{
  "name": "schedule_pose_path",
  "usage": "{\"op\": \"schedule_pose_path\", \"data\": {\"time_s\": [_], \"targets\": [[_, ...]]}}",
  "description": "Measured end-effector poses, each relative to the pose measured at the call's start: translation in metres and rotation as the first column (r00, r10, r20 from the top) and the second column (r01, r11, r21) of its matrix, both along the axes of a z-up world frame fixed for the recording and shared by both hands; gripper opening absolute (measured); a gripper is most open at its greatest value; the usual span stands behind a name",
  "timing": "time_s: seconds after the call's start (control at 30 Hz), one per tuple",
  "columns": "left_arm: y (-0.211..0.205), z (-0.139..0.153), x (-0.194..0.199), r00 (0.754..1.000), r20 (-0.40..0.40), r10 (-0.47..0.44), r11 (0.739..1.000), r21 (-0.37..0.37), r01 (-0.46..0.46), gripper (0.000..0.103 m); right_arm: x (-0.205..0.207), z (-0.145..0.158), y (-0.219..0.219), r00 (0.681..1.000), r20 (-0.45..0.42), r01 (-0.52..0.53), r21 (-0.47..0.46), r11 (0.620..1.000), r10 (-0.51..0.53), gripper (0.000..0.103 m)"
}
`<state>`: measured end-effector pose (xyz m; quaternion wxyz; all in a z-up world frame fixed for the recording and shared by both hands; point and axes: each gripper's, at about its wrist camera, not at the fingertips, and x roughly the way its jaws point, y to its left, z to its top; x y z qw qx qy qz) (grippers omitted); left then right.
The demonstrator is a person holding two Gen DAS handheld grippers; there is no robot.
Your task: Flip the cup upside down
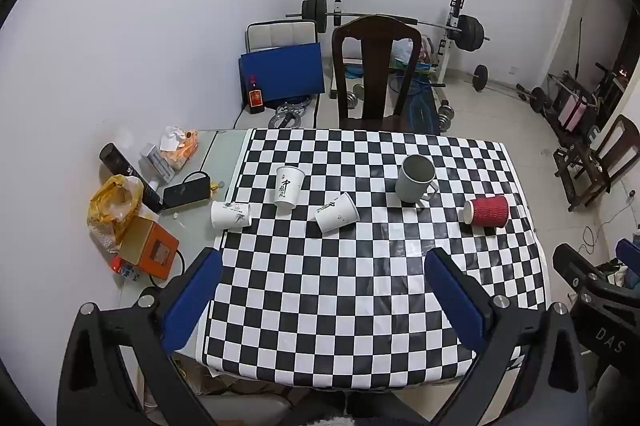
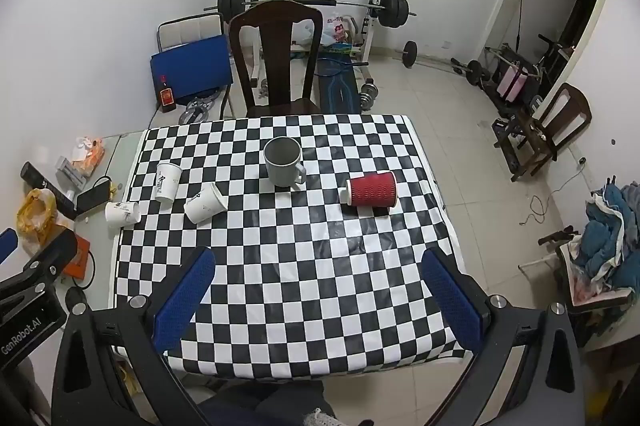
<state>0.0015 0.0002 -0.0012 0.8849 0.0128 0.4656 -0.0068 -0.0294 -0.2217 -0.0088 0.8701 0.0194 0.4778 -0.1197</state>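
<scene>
A grey mug (image 1: 415, 178) (image 2: 283, 162) stands upright, mouth up, handle toward me. A red ribbed paper cup (image 1: 487, 211) (image 2: 372, 189) lies on its side at the right. One white paper cup (image 1: 288, 185) (image 2: 167, 181) stands upright. A second white cup (image 1: 336, 212) (image 2: 205, 203) lies on its side. A third white cup (image 1: 231, 214) (image 2: 122, 213) lies on its side at the cloth's left edge. My left gripper (image 1: 322, 260) and right gripper (image 2: 318, 258) are both open and empty, held high above the table's near edge.
The table carries a checkered cloth (image 1: 360, 286) (image 2: 288, 266). Left of it lie a yellow bag (image 1: 114, 201), an orange box (image 1: 150, 246), a dark tube (image 1: 128, 171) and a phone (image 1: 186, 191). A wooden chair (image 1: 374, 73) stands behind the table.
</scene>
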Motion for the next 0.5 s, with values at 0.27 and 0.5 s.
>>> {"op": "schedule_pose_path", "data": {"time_s": [0.27,0.5], "targets": [[-0.0003,-0.0004,-0.0002,1.0,0.014,-0.004,1.0,-0.002,0.004,0.103,0.0001,0.0021,0.0001,1.0,-0.004,-0.003,-0.001,1.0,0.003,0.103],[0.0,-0.0007,0.0004,1.0,0.014,-0.003,1.0,-0.003,0.003,0.103,-0.0078,-0.0022,0.0027,1.0,0.002,-0.002,-0.015,1.0,0.003,0.103]]}}
